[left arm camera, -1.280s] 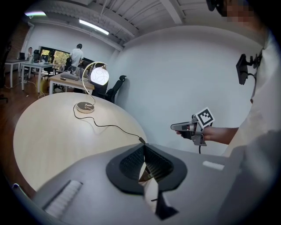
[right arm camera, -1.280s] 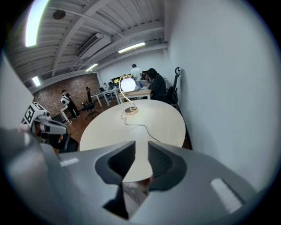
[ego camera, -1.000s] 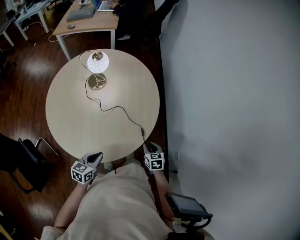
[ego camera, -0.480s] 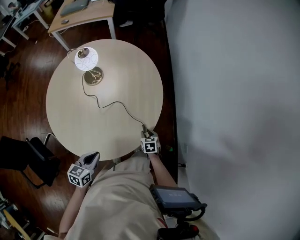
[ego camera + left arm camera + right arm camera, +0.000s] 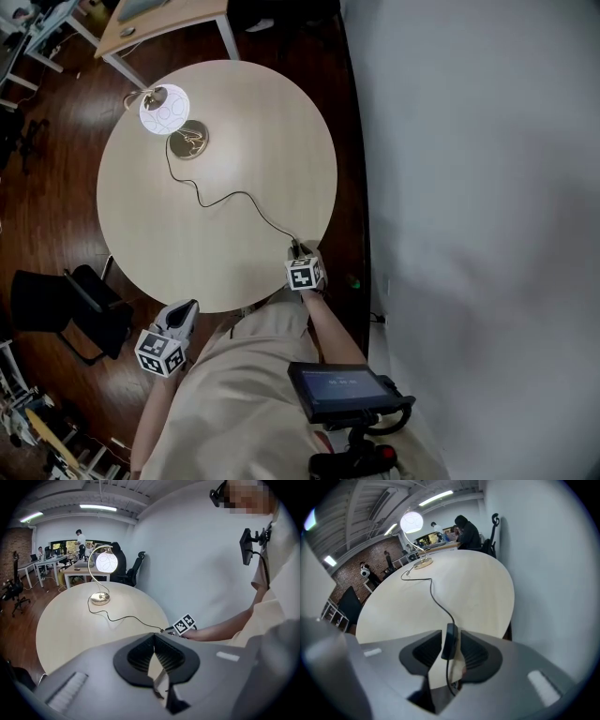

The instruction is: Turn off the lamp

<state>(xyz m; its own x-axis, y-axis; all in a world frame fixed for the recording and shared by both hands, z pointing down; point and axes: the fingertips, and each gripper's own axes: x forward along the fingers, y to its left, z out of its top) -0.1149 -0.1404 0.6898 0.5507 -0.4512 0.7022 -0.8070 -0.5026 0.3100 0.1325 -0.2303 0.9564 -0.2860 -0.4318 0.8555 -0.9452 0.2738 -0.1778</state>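
A lamp with a lit white globe [image 5: 164, 108] and brass base [image 5: 190, 139] stands at the far left of the round table [image 5: 253, 122]. Its black cord [image 5: 234, 197] runs to an inline switch [image 5: 295, 248] near the table's near right edge. My right gripper [image 5: 298, 255] is down over that switch. In the right gripper view the switch [image 5: 450, 641] stands between the jaws with small gaps on each side, so my right gripper [image 5: 449, 645] is open. Off the table's near edge, my left gripper [image 5: 187, 309] is shut with nothing in it; its tips meet [image 5: 153, 637].
A white wall [image 5: 469, 187] runs along the table's right side. A black chair [image 5: 75, 305] stands on the dark wood floor at the near left. A desk [image 5: 159, 19] and people [image 5: 79, 536] are beyond the lamp. A tablet [image 5: 342, 389] hangs at the person's chest.
My right gripper has come down and forward from the table's edge onto the cord, and the switch now stands between its jaws. The left gripper has hardly moved.
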